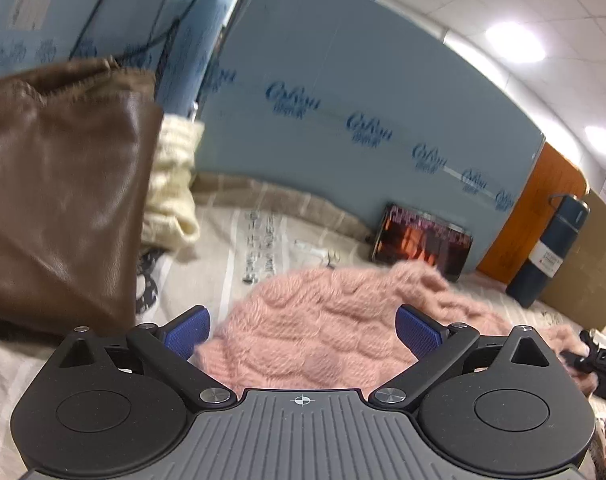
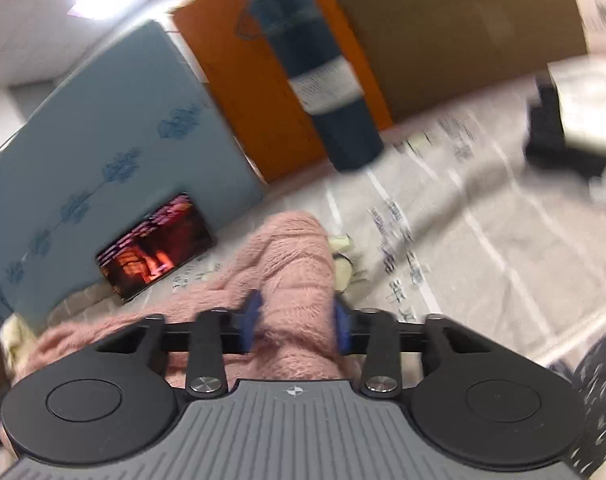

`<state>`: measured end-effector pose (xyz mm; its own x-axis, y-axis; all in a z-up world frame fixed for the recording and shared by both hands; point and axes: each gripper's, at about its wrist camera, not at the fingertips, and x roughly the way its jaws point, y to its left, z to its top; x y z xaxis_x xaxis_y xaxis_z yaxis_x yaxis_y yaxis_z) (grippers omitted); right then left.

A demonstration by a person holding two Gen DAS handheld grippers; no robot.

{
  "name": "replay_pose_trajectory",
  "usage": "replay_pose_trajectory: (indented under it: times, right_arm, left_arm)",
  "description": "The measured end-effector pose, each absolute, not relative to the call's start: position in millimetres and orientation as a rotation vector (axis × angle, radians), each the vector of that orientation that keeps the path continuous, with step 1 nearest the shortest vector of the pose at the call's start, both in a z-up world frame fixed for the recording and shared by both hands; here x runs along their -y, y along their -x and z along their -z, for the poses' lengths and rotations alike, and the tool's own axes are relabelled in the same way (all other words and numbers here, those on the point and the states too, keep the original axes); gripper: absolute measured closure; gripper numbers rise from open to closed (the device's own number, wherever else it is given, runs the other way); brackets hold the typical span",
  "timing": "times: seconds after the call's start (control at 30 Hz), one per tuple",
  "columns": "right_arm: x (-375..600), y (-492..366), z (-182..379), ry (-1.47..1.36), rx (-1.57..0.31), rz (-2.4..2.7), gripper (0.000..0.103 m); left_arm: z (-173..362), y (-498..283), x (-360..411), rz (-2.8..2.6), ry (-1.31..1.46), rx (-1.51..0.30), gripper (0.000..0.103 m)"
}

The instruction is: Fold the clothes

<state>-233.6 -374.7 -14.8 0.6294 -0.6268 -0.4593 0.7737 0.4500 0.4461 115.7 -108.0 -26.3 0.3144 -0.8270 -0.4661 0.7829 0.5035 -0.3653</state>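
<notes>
Right gripper [image 2: 297,326]: my blue pads are clamped on a thick roll of the pink sweater [image 2: 291,280], its fuzzy knit bulging between them and running forward from the jaws.
Left gripper [image 1: 303,330]: my jaws stand wide apart with nothing pinched; the knit lies just ahead of the pads and between them, and I cannot tell whether it brushes either one.
The garment: it lies bunched in a loose heap on the printed bed cover [image 1: 231,240], one end trailing toward my other tool at the right edge of the left view.
Around it: a brown leather garment [image 1: 63,200] and a cream knit [image 1: 171,188] sit to the left; a tablet [image 1: 421,242] with a lit screen leans against the blue foam board [image 1: 343,80] beyond; a dark flask [image 1: 547,248] stands to the right.
Progress: early, by my reading. No flat, squared fold shows anywhere; the sweater needs spreading before folding, and the other pieces look untouched.
</notes>
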Motion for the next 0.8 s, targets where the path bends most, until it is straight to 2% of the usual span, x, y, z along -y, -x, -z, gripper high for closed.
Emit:
replay_pose_trajectory:
  times: [0.1, 0.27, 0.37, 0.53, 0.8]
  right_arm:
    - [362.2, 247.9, -1.5, -0.626, -0.181, 0.876, 0.085]
    - [359.9, 268.2, -17.7, -0.549, -0.125, 0.978, 0.086]
    - [357.5, 269.4, -29.2, -0.468, -0.148, 1.080, 0.086]
    - [327.6, 225.1, -44.0, -0.208, -0.206, 1.008, 0.085]
    - [236.2, 106.0, -37.9, 0.293, -0.263, 0.834, 0.084]
  left_arm:
    - [30.5, -119.5, 111.8, 1.081, 0.072, -0.725, 0.003]
    - [26.5, -111.1, 106.9, 1.201, 0.131, -0.710, 0.003]
    - [26.2, -99.3, 113.5, 1.188, 0.040, -0.671, 0.002]
    - [32.9, -91.7, 126.7, 1.085, -0.111, -0.667, 0.002]
    - [13.7, -107.5, 100.2, 1.102, 0.108, -0.633, 0.002]
